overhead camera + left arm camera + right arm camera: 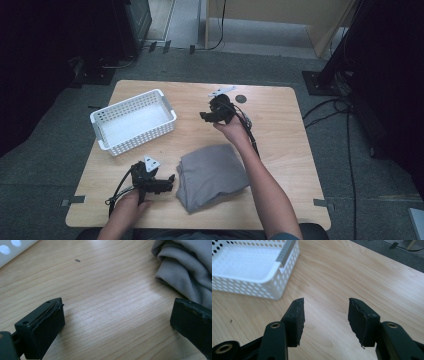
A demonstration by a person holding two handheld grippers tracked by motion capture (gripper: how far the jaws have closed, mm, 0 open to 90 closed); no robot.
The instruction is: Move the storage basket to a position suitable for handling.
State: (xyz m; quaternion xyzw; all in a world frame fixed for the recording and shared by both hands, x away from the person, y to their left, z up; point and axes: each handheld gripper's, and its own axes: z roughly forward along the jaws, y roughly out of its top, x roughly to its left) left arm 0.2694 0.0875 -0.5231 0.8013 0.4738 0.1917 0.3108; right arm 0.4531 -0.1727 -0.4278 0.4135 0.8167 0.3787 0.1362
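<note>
White basket point(134, 121) sits at the table's point(280, 130) far left, nothing in it that I can see. No readable writing anywhere. Grey cloth point(212, 176) lies folded near the front edge, centre. My left gripper point(167, 182) rests just beside the cloth, jaws wide apart, empty. My right gripper point(204, 116) hovers past the cloth, pointed at the basket, jaws partly apart, holding nothing.

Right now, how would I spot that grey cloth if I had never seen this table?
Start at the wooden table and look at its near edge, where the person's arms come in. The grey cloth lies there, folded into a soft bundle between the two forearms, nearer than the white basket. It is the one soft, grey thing; the basket is stiff, white and full of holes.
</note>
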